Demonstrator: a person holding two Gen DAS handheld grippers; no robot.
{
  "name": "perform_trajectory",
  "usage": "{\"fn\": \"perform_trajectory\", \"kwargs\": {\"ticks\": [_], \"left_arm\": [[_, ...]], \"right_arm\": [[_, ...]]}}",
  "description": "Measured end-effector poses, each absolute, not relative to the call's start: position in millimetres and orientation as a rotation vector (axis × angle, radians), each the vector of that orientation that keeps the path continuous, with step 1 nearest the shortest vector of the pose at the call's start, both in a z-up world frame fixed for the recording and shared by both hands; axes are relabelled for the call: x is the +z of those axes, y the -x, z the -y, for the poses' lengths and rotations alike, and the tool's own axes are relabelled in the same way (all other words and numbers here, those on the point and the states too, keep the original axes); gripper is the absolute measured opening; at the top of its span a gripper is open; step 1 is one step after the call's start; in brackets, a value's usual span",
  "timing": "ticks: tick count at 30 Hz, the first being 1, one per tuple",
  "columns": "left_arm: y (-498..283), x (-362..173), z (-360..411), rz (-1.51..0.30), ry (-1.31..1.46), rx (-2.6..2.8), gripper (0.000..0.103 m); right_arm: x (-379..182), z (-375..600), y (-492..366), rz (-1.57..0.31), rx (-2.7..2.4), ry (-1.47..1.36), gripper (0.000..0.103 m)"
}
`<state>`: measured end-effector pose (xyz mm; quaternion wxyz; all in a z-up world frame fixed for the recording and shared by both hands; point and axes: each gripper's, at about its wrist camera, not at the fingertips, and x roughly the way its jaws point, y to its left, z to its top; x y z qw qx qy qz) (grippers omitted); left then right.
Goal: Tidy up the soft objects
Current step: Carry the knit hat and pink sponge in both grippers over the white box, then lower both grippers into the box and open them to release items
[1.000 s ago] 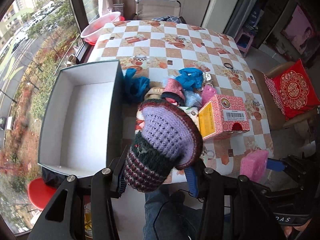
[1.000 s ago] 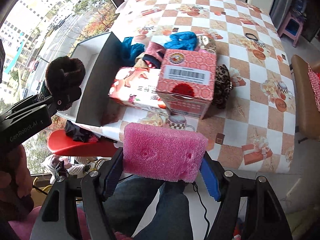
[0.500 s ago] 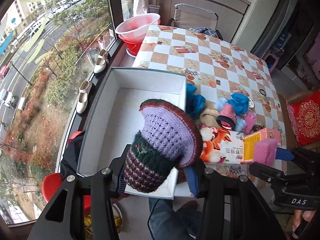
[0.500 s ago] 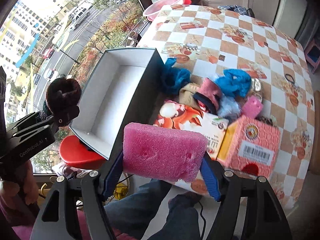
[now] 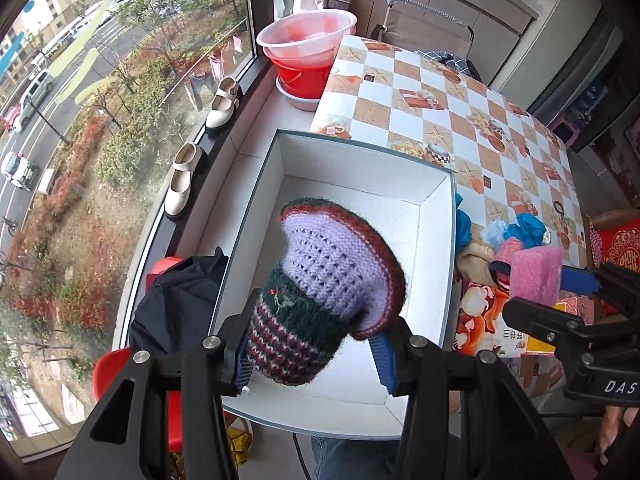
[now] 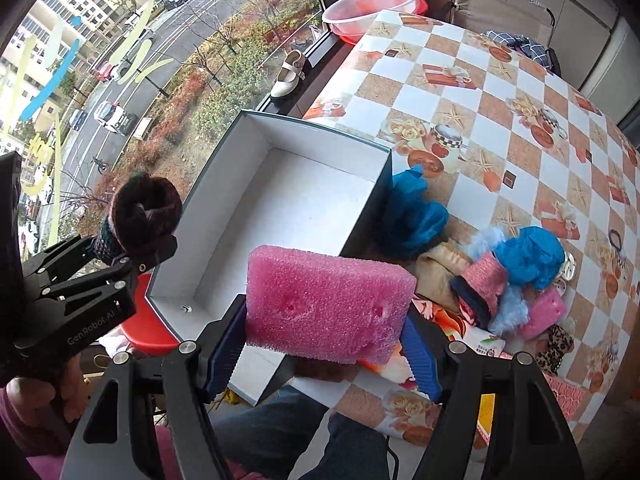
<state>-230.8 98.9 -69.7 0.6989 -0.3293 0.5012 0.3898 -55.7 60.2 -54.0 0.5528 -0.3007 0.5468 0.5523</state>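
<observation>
Your left gripper [image 5: 314, 354] has its jaws clamped on the striped cuff of a knitted hat [image 5: 326, 292], whose lilac crown bulges forward and upward from the pads. Directly beneath and beyond that hat lies the white box [image 5: 434, 216], its interior showing bare around the hat. The hat hangs over the near half of the box, so a release here would likely drop it inside; the box's long axis runs away from you, leaving room further in.

Your right gripper [image 6: 326, 354] has its jaws pressed against the two short ends of a pink sponge [image 6: 326, 306], its long side spanning from pad to pad. The box [image 6: 280, 208] lies to the left of and beyond the sponge, which hangs about over the box's near right corner, by the printed carton. That hand looks to need a shift left before letting go.

Of the two, your left hand is the better placed over the opening. The remaining soft things, blue cloth [image 6: 414, 216] and a pink knit piece [image 6: 482, 280], sit heaped on the checked desk [image 6: 500, 92] just right of the box.
</observation>
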Motion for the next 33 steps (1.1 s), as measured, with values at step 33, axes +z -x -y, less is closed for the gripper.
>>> {"fn": "perform_trajectory", "kwargs": {"ticks": [33], "left_arm": [[216.1,-118.3,-140.8,-1.244,0.771,0.747,0.054]], "right_arm": [[-72.9,-131.9,80.2,-1.351,1.294,0.788,0.073]]}}
